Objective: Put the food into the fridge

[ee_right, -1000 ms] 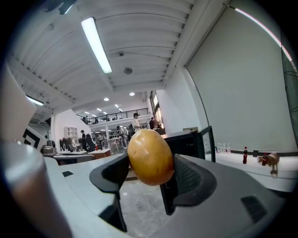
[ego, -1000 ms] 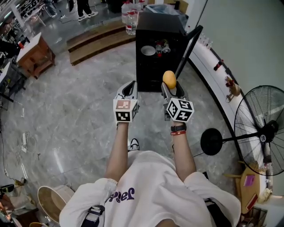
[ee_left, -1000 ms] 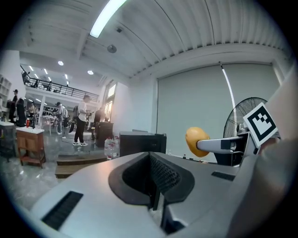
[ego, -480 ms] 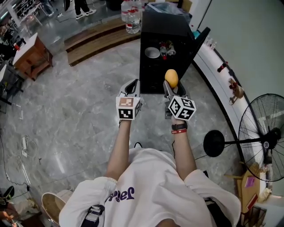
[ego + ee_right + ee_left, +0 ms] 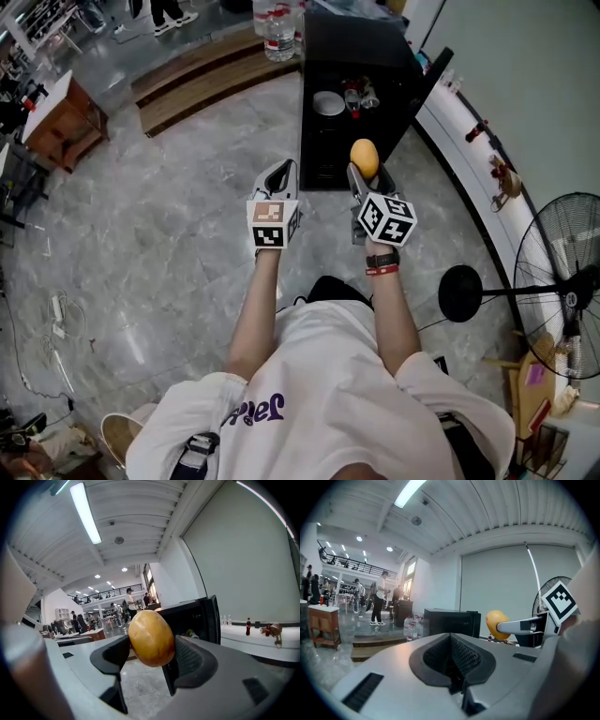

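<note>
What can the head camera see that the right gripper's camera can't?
Only the head view shows the person's white shirt, the left gripper and the black standing fan on the grey marble floor. Only the right gripper view shows the ribbed ceiling with its long strip light. Both show the round yellow-orange fruit clamped in the right gripper, and the small black fridge with its door open.

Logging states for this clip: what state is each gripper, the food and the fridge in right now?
fridge: door open.
yellow food: in the air, clamped by the right gripper.
right gripper: shut on the yellow food.
left gripper: shut, nothing between its fingers.
</note>
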### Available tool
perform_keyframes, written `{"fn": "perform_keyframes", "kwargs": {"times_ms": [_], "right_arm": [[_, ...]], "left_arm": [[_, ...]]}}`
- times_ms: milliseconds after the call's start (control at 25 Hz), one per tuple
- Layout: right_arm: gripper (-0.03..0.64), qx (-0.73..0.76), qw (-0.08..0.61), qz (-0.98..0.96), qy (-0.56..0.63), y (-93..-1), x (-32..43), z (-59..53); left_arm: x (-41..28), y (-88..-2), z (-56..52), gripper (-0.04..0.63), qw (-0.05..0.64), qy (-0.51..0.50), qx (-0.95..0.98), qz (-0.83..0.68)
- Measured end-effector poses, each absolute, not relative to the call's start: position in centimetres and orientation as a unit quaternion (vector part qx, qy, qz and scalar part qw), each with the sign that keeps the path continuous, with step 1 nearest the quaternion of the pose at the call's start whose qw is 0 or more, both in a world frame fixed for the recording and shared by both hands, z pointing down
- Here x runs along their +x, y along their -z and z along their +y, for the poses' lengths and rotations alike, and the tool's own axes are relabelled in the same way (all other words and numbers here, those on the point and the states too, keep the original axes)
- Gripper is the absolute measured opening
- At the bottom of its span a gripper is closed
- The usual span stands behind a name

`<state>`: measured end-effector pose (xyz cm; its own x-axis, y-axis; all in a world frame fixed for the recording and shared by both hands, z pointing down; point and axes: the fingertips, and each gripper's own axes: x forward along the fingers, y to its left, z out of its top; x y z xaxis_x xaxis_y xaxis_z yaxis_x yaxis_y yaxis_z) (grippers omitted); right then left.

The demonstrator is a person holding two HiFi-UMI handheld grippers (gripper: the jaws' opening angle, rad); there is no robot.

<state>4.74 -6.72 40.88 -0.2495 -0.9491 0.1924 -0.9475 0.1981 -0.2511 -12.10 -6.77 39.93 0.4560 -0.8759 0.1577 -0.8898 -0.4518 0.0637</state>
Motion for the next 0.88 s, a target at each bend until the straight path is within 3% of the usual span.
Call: {"fn": "perform_keyframes", "kwargs": {"times_ms": [880], "right_arm": [[0.315, -0.602, -0.023, 0.778, 0.177, -45.6, 5.9, -24.2]], "left_arm": [[-8.5, -42.5, -22.0, 0.018, 0.061, -0.054, 0.867, -0.492]]}}
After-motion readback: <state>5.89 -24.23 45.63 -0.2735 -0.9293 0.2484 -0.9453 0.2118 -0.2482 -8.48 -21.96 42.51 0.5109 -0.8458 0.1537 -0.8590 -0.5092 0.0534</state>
